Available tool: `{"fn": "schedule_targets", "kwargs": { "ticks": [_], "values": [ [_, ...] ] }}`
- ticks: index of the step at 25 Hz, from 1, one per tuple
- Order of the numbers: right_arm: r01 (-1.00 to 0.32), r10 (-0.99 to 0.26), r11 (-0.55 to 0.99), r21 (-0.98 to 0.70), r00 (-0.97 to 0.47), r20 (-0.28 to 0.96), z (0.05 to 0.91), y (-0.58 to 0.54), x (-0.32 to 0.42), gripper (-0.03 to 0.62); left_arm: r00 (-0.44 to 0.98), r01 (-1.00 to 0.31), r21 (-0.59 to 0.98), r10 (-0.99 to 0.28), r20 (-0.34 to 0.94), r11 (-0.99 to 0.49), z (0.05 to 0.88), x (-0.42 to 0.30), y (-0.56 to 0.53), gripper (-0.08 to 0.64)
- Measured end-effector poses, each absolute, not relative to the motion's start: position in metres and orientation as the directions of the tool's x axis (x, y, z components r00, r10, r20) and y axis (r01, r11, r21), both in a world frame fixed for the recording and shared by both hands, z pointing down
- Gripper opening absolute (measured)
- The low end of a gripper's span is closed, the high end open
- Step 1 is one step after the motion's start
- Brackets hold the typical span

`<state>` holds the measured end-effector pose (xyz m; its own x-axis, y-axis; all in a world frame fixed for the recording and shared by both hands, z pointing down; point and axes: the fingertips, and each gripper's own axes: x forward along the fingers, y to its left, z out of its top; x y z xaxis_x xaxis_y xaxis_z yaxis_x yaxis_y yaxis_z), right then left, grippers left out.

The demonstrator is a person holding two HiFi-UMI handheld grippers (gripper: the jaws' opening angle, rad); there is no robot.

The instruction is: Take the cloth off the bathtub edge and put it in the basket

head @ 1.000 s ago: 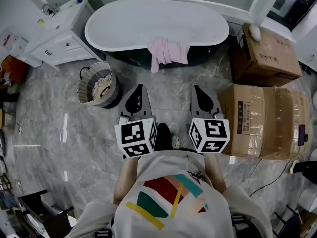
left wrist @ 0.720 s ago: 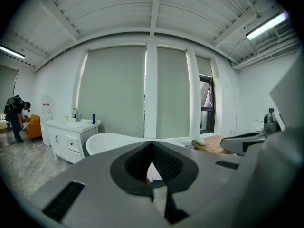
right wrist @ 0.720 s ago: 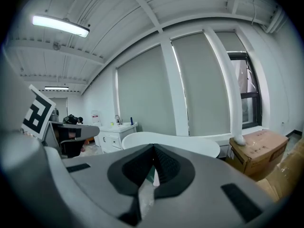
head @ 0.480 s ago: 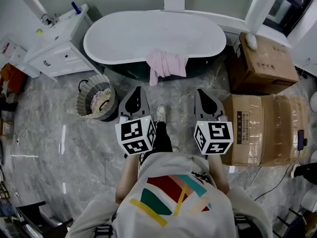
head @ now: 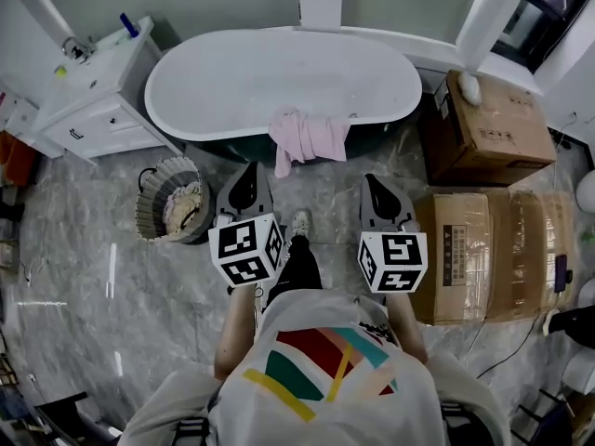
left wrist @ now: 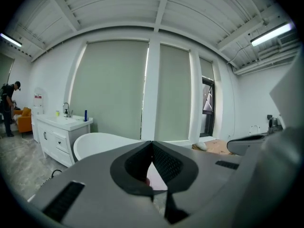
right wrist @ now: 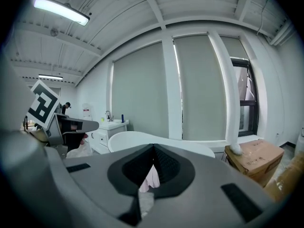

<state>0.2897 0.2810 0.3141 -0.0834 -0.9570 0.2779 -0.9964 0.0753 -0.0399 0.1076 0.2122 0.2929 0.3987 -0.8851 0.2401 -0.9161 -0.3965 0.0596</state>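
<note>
A pink cloth (head: 307, 136) hangs over the near edge of the white bathtub (head: 232, 82). A round woven basket (head: 169, 200) stands on the floor to the left of the tub's near side. My left gripper (head: 249, 169) and right gripper (head: 375, 182) are both shut and empty, held side by side a short way in front of the cloth. Through the shut jaws of the right gripper view I see a sliver of the pink cloth (right wrist: 152, 177), and the left gripper view shows a sliver of the cloth (left wrist: 156, 182) too.
Cardboard boxes (head: 493, 240) stand on the floor at the right, close to my right gripper. A white vanity cabinet (head: 84, 100) stands left of the tub. A person (left wrist: 8, 106) stands far off at the left. Marble floor lies around the basket.
Both grippers have moved forward toward the bathtub and the cloth; the tub and basket sit lower in the head view. The jaws stayed shut.
</note>
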Motion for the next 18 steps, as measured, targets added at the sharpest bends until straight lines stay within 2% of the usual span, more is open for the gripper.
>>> {"fn": "schedule_targets", "kwargs": {
  "ticks": [9,18],
  "values": [
    [-0.993,-0.934,0.116,-0.025,-0.118,0.338,0.341,0.19,0.269,0.011,0.437,-0.896,0.042,-0.864,0.251,-0.441,0.309,0.12,0.125,0.018],
    [-0.995,-0.918,0.102,-0.012,-0.099,0.384,0.327,0.068,0.271,0.011,0.486,-0.87,0.062,-0.829,0.278,-0.489,0.309,0.138,0.013,0.018]
  ]
}}
